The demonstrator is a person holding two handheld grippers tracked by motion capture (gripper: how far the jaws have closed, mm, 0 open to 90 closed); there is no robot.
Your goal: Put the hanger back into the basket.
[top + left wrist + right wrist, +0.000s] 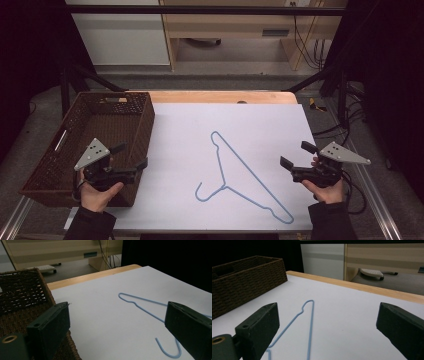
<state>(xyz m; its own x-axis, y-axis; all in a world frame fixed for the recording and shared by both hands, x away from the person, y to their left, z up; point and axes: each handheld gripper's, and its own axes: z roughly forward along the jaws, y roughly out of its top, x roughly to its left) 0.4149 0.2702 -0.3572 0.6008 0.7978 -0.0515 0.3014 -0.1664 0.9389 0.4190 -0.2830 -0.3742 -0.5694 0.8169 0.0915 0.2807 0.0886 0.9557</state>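
Note:
A thin blue wire hanger [240, 172] lies flat on the white table top [185, 125], hook toward the near edge. My left gripper [131, 156] is held over the basket's right wall, jaws wide open and empty, pointing right toward the hanger [147, 311]. At the table's right edge my right gripper [296, 155] is open and empty too, aimed left at the hanger [308, 320]. Both grippers stay well apart from the hanger.
A brown woven basket [55, 165] stands at the table's left side, seen also as the basket [242, 287] in the right gripper view. A wooden strip [220, 96] edges the table's far side. Cables hang off the right.

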